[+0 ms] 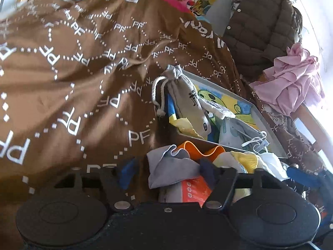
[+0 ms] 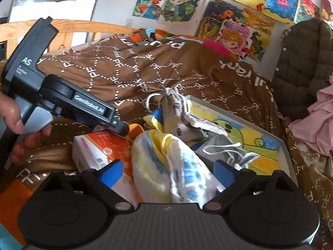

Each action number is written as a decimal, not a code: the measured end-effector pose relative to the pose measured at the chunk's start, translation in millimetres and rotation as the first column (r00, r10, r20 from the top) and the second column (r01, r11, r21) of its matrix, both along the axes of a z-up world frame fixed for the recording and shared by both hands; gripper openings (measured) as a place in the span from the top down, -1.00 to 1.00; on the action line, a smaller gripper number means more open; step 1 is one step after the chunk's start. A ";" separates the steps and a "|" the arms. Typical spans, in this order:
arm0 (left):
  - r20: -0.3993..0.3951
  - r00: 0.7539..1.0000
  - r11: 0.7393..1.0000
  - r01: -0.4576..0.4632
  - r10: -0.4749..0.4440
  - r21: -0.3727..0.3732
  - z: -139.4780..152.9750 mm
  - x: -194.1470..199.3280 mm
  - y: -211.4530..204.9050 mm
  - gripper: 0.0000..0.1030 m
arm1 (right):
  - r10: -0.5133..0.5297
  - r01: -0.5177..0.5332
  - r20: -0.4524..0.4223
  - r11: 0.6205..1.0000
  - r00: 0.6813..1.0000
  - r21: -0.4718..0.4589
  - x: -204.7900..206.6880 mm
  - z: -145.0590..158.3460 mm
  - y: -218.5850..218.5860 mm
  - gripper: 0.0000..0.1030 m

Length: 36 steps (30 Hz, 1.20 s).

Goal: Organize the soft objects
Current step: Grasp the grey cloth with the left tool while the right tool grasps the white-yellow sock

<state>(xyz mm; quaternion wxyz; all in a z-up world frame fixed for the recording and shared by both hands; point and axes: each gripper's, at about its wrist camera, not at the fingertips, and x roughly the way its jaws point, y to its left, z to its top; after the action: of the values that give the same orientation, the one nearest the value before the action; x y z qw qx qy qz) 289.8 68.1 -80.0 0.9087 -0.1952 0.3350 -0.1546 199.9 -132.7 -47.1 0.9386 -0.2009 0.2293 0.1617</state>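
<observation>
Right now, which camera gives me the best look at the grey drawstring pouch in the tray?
The left wrist view: the grey drawstring pouch lies there full length, cord loop and printed mark visible, leaning over the tray edge. In the right wrist view the pouch is foreshortened and partly hidden behind the yellow-and-blue cloth.

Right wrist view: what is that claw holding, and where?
Apparently nothing: the white, yellow and blue cloth pouch lies between the right claw's open pads.
</observation>
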 end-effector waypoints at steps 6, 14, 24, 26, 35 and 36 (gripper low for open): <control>0.004 1.000 0.999 0.020 -0.020 -0.031 -2.4 1.3 1.4 0.14 | 0.066 -0.067 -0.022 0.998 0.998 -0.021 3.4 -2.9 20.4 -0.49; 0.012 0.999 0.998 0.033 -0.032 -0.058 0.6 -2.6 -0.8 0.60 | 0.055 -0.058 -0.077 0.998 0.995 -0.034 14.2 -9.7 33.4 0.17; 0.015 1.000 0.999 0.014 -0.013 -0.029 7.4 -6.5 -2.4 0.72 | -0.023 0.020 -0.112 0.999 0.993 -0.029 21.1 -12.8 26.1 0.74; 0.026 1.000 1.000 0.015 -0.015 -0.008 10.0 -8.2 -4.3 0.74 | -0.023 0.019 -0.103 0.999 0.994 -0.033 18.4 -12.1 26.5 0.79; 0.088 0.995 0.998 0.036 -0.040 0.046 27.6 -24.6 -14.6 0.87 | -0.017 0.020 -0.060 0.999 0.998 0.050 4.3 7.2 23.7 0.85; 0.100 0.994 0.997 0.043 -0.049 0.057 31.0 -29.6 -16.8 0.90 | -0.018 0.021 -0.052 0.998 0.998 0.065 1.8 11.9 22.9 0.85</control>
<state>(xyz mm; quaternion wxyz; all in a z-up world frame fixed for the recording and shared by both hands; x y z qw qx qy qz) 260.2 51.4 -49.1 0.9258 -0.1543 0.2969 -0.1760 201.7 -109.8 -35.2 0.9399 -0.1636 0.2501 0.1650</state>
